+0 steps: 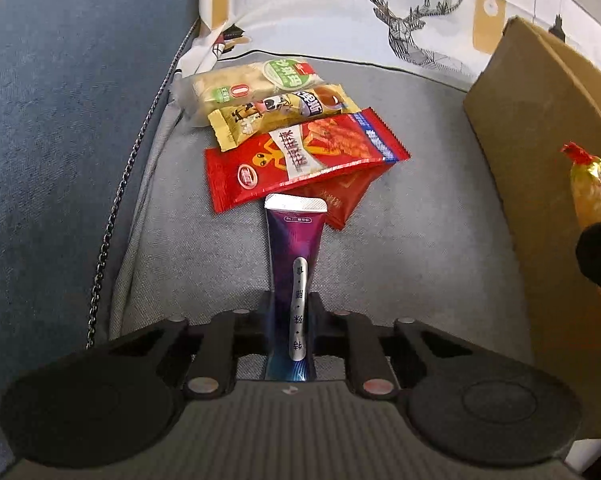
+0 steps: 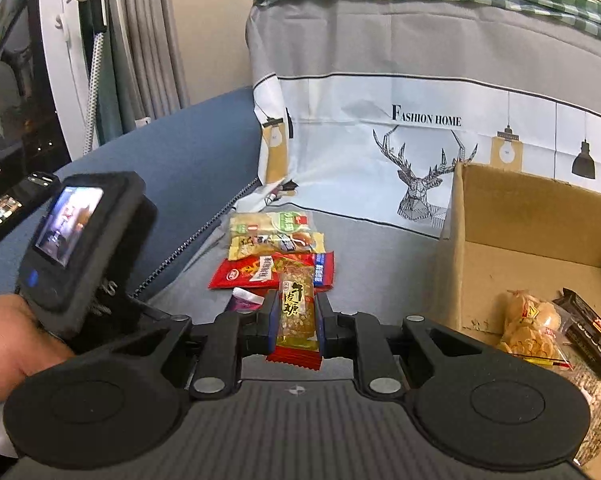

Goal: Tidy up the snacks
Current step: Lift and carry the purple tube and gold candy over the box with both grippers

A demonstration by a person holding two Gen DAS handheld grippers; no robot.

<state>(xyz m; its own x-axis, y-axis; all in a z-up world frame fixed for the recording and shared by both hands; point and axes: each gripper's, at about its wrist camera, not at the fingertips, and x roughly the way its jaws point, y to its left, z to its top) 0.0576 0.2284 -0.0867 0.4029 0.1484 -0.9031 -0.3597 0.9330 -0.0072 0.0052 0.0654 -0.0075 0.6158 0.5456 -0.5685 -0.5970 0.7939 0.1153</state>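
My left gripper (image 1: 293,308) is shut on a purple sachet (image 1: 294,248) that points forward over the grey seat cushion (image 1: 400,260). Just beyond it lies a pile of snacks: a red packet (image 1: 300,160), a yellow packet (image 1: 280,114), a pale cream packet (image 1: 252,84) and a small orange-red packet (image 1: 340,204) underneath. My right gripper (image 2: 296,320) is shut on a yellow candy bar (image 2: 296,308) with red ends, held above the cushion to the left of the cardboard box (image 2: 540,236). That box holds a bag of round crackers (image 2: 532,328) and a dark packet (image 2: 588,332).
The box (image 1: 540,168) stands open at the right. A blue sofa arm (image 1: 60,120) with a metal chain (image 1: 112,216) runs along the left. A deer-print cushion (image 2: 380,152) closes the back. A hand (image 2: 12,344) holds the left gripper's handle.
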